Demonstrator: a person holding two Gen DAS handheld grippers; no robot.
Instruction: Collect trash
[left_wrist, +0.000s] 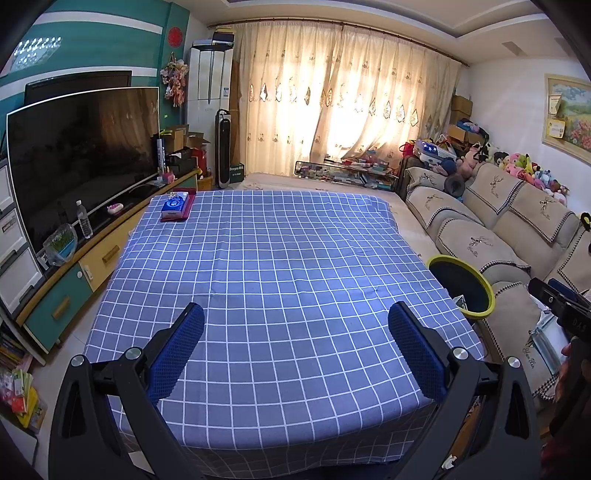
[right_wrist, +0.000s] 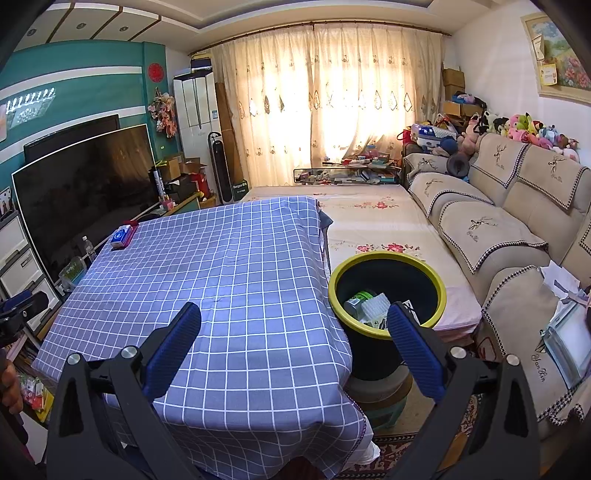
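A dark bin with a yellow-green rim (right_wrist: 439, 284) stands on a stool at the table's right side, between table and sofa. Inside it lie several pieces of trash (right_wrist: 365, 304), among them a green-labelled can and white plastic. The bin (left_wrist: 489, 291) shows at the right table edge in the left wrist view. My left gripper (left_wrist: 295, 321) hovers open over the near part of the blue checked tablecloth (left_wrist: 266, 258), nothing between its fingers. My right gripper (right_wrist: 293, 321) is open above the table's near right corner (right_wrist: 258, 350), its right finger (right_wrist: 410, 339) in front of the bin.
A blue tissue pack on a red tray (left_wrist: 176, 207) lies at the table's far left corner. A TV (left_wrist: 81, 155) and low cabinet with a water bottle (left_wrist: 84, 219) run along the left. A beige sofa (right_wrist: 509, 236) with papers on it fills the right. A person's hand (right_wrist: 9, 384) shows at left.
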